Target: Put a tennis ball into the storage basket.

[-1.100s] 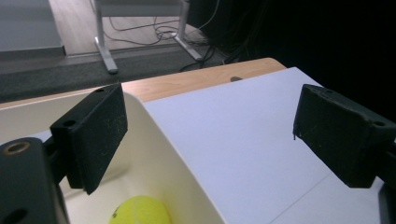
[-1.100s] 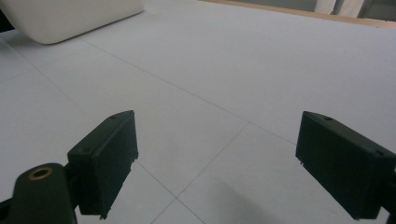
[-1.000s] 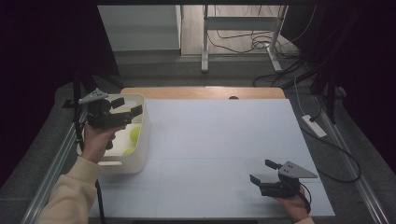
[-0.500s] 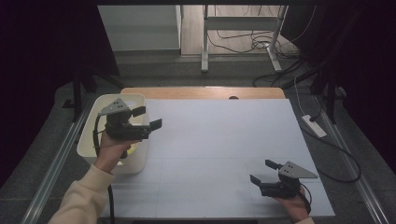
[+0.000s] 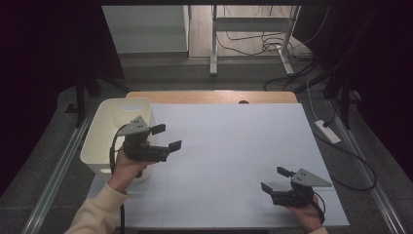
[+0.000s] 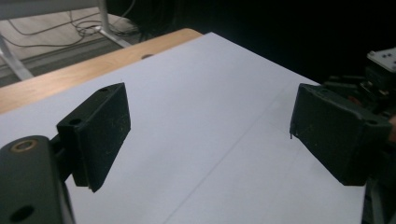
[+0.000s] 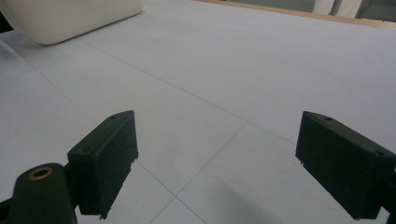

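Desk (image 5: pixel 234 146) has a white sheet on top with faint grid lines; bare wood strip along the far edge. Room is dark at both sides. Beyond the desk a lit floor patch, metal frame legs (image 5: pixel 213 44) and loose cables (image 5: pixel 265 46). Power strip (image 5: pixel 327 131) on the floor off the desk's right edge. Metal rails run along both long sides of the desk.

High view: white bin (image 5: pixel 114 134) stands at the desk's left edge, open side up, inside too dim to tell contents. Left gripper (image 5: pixel 166 137) held by a hand with a cream sleeve, just beside the bin's right wall, over the sheet, jaws pointing right. Right gripper (image 5: pixel 276 179) low near the front right corner of the desk, jaws pointing left, well apart from the bin.

Left gripper view: left gripper (image 6: pixel 210 121) jaws apart, have just been closing a bit, nothing between them, just white sheet and the wood strip; the other gripper's body (image 6: pixel 373 79) at the right edge. The bin is behind this camera.

Right gripper view: right gripper (image 7: pixel 217 158) jaws wide apart, nothing between, hovering low over the sheet. Bin's lower wall (image 7: pixel 70 18) sits in the top left corner, far ahead and left of the jaws, which the left gripper view lacks.

Bin is untouched by either pair of jaws.
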A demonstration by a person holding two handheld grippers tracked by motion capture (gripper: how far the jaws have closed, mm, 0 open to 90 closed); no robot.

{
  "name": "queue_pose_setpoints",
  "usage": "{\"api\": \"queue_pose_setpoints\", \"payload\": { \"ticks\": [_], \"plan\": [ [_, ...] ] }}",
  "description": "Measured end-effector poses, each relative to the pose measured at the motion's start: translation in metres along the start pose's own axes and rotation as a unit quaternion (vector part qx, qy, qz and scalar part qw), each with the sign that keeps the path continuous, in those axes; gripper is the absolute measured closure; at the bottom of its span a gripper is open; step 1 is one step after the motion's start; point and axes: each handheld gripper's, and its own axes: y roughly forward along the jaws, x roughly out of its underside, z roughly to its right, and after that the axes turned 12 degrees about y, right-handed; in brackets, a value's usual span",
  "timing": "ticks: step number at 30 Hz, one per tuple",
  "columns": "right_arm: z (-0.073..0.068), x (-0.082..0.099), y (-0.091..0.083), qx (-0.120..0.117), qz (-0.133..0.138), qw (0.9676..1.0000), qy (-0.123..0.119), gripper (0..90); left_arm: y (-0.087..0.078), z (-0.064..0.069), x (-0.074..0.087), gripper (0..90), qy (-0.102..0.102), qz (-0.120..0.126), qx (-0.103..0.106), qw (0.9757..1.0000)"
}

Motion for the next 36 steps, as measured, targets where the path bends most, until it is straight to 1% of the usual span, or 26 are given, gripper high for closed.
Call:
{"api": "queue_pose_setpoints", "payload": {
  "ticks": [5,7,9,12,15,17,18,22,25,32,33,34,36],
  "plan": [
    [0.0,0.0,0.0,-0.001,0.0,1.0,-0.001,13.2,0.006,0.014,0.008,13.6,0.013,-0.004,0.016,0.9998],
    [0.0,0.0,0.0,-0.001,0.0,1.0,-0.001,13.2,0.008,0.018,0.012,13.5,0.014,-0.005,0.023,0.9996],
    [0.0,0.0,0.0,0.0,0.0,1.0,-0.003,13.2,0.009,0.022,0.016,13.4,0.015,-0.004,0.027,0.9995],
    [0.0,0.0,0.0,0.0,0.0,1.0,-0.003,13.2,0.011,0.027,0.022,13.0,0.022,-0.001,0.035,0.9991],
    [0.0,0.0,0.0,0.0,-0.001,1.0,-0.002,13.2,0.012,0.03,0.028,12.7,0.019,0.007,0.049,0.9986],
    [0.0,0.0,0.0,0.0,0.0,1.0,-0.002,13.2,0.013,0.033,0.033,12.7,0.021,0.008,0.055,0.9982],
    [0.0,0.0,0.0,0.0,0.0,1.0,-0.002,13.2,0.013,0.033,0.033,12.6,0.021,0.008,0.055,0.9982],
    [0.0,0.0,-0.001,0.0,0.0,1.0,-0.001,13.2,0.013,0.042,0.044,12.7,0.028,0.007,0.055,0.9981],
    [0.0,0.0,0.0,0.0,-0.001,1.0,-0.002,13.2,0.012,0.044,0.053,12.7,0.023,0.005,0.051,0.9984],
    [-0.001,0.0,-0.001,0.0,-0.001,1.0,-0.002,13.2,0.011,0.048,0.081,12.7,0.01,-0.006,0.049,0.9987],
    [-0.001,0.0,0.0,-0.001,-0.001,1.0,-0.002,13.2,0.011,0.049,0.085,12.7,0.011,-0.009,0.051,0.9986],
    [0.0,0.001,0.0,-0.001,-0.002,1.0,-0.002,13.2,0.011,0.049,0.085,12.6,0.011,-0.009,0.051,0.9986],
    [0.0,0.001,0.0,-0.002,-0.002,1.0,-0.002,13.1,0.013,0.05,0.099,12.6,0.018,-0.016,0.045,0.9987]
  ]
}}
